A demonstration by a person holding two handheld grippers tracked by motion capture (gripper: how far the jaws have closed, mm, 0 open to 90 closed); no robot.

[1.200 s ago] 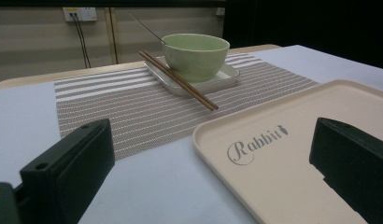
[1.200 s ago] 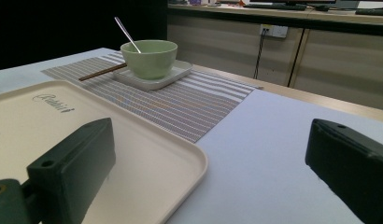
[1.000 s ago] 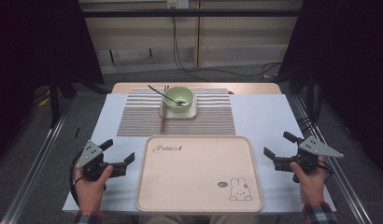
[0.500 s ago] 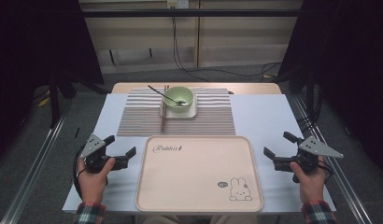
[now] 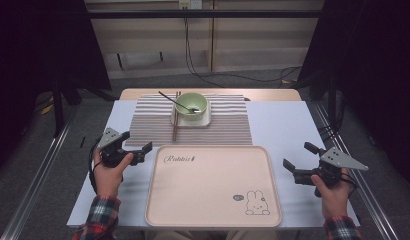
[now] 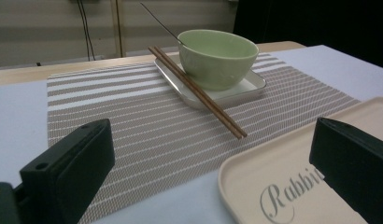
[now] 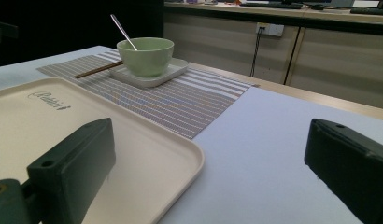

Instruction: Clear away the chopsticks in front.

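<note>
A green bowl (image 5: 192, 106) with a metal spoon (image 5: 173, 100) in it sits on a small white plate (image 5: 205, 120) on a striped placemat (image 5: 153, 122). Brown chopsticks (image 5: 176, 116) lean on the plate's left edge. A beige tray (image 5: 213, 187) with a rabbit drawing lies at the front. My left gripper (image 5: 136, 145) hovers open by the tray's far left corner, aimed at the bowl (image 6: 217, 57) and chopsticks (image 6: 199, 93). My right gripper (image 5: 299, 157) is open, right of the tray, with nothing between its jaws. The bowl (image 7: 145, 55) is far off in the right gripper view.
A white sheet (image 5: 288, 130) covers the table (image 5: 143, 93), whose wooden far edge shows behind the placemat. Metal rails (image 5: 38, 170) run along both sides on the floor. Cables (image 5: 213, 75) hang down behind the table.
My left gripper has moved forward and to the right, from beside the tray's left edge up to its far left corner. The right gripper has stayed where it was.
</note>
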